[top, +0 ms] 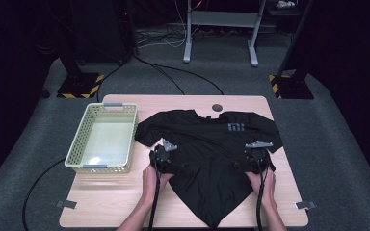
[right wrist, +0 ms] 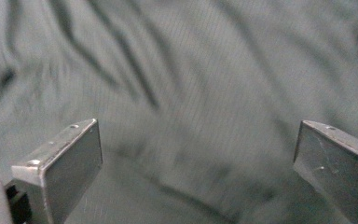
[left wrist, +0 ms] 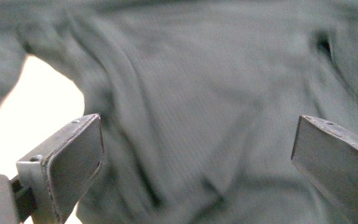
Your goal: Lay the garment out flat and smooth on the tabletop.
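Hovering both grippers low over the black T-shirt [top: 207, 144], one at each side of its body — left gripper [top: 163, 155] near the shirt's left edge, right gripper [top: 256, 154] near the right edge, roughly level with each other. Showing jaws spread wide on both in the gripper views, cloth lying between them, nothing pinched.

Lying the shirt across the middle of the wooden table [top: 101, 202], collar at the far edge, hem drawn to a point toward the person, long axis running near-to-far. Sitting roughly the same small way in from their own side edges, so neither hand nearer than the other. Catching a bright patch of table at the left of the left gripper view, so that side edge [left wrist: 74, 84] lying just left of its jaws.

Looking matte black, thin ribbed knit [right wrist: 182, 102], soft wrinkles throughout, small grey logo [top: 235, 127] on the chest. Standing just left of the sleeve — pale green basket [top: 77, 144], holding nothing.
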Motion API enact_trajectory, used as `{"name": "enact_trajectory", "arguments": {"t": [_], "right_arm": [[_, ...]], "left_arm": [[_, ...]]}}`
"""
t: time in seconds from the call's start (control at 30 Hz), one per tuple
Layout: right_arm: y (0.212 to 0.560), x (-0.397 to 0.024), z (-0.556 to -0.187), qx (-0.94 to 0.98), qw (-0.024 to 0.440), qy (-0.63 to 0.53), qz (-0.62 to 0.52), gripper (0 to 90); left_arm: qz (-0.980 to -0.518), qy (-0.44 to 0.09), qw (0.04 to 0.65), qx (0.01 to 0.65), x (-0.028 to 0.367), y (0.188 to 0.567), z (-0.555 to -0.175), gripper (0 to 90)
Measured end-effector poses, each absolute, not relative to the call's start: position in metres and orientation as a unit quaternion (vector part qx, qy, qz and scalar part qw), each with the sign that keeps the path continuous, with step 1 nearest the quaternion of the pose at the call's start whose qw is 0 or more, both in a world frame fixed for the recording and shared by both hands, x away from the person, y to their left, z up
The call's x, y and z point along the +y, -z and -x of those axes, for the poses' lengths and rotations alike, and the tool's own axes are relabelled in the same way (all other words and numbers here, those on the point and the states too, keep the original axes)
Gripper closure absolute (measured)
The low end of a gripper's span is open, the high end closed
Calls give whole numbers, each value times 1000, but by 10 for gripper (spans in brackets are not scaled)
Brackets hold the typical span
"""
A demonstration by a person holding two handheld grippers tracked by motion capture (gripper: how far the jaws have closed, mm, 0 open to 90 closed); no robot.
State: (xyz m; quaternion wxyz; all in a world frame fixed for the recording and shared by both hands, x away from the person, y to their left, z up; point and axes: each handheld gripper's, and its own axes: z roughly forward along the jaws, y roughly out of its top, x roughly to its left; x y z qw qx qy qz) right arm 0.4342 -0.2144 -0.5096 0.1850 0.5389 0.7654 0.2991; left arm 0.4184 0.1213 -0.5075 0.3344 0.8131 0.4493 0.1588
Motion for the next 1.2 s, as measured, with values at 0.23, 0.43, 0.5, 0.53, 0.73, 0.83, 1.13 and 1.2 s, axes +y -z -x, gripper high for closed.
{"name": "enact_trajectory", "arguments": {"t": [0.23, 0.43, 0.5, 0.53, 0.73, 0.83, 1.13, 1.2], "right_arm": [[523, -219, -420, 758, 206, -308, -537, 14], [524, -225, -418, 758, 209, -311, -534, 13], [524, -226, -419, 758, 208, -308, -536, 10], [523, -226, -420, 758, 208, -306, -536, 8], [522, -230, -422, 760, 203, -295, -543, 3], [521, -233, -421, 757, 205, -295, -546, 6], [507, -216, -416, 761, 200, -303, -537, 13], [502, -202, -415, 769, 190, -310, -526, 35]], "left_arm": [[-804, -184, 342, 450, 135, 527, -402, 26], [-800, -188, 341, 456, 152, 528, -394, 26], [-800, -187, 339, 458, 156, 528, -393, 26], [-801, -186, 338, 459, 157, 527, -393, 26], [-799, -186, 335, 462, 156, 527, -390, 25], [-798, -188, 339, 461, 156, 528, -387, 25], [-798, -192, 340, 459, 155, 529, -387, 15], [-798, -193, 340, 458, 155, 529, -387, 15]]}}
